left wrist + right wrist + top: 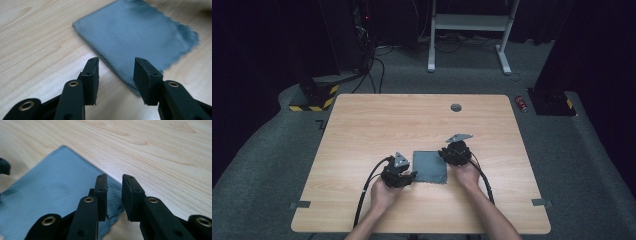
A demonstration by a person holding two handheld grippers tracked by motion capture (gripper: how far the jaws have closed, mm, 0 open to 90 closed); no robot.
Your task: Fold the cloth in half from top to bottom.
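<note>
With the folded grey cloth (430,167) lying flat between them, the left gripper (117,75) gapes half open and empty, the right gripper (115,195) slightly parted, likely releasing; next comes withdrawal.

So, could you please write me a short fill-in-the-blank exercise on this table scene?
1. The folded cloth is ____ in colour.
2. The cloth lies on a ____ table.
3. The left gripper has its jaws ____, with nothing between them.

Missing words: grey; wooden; open
</note>
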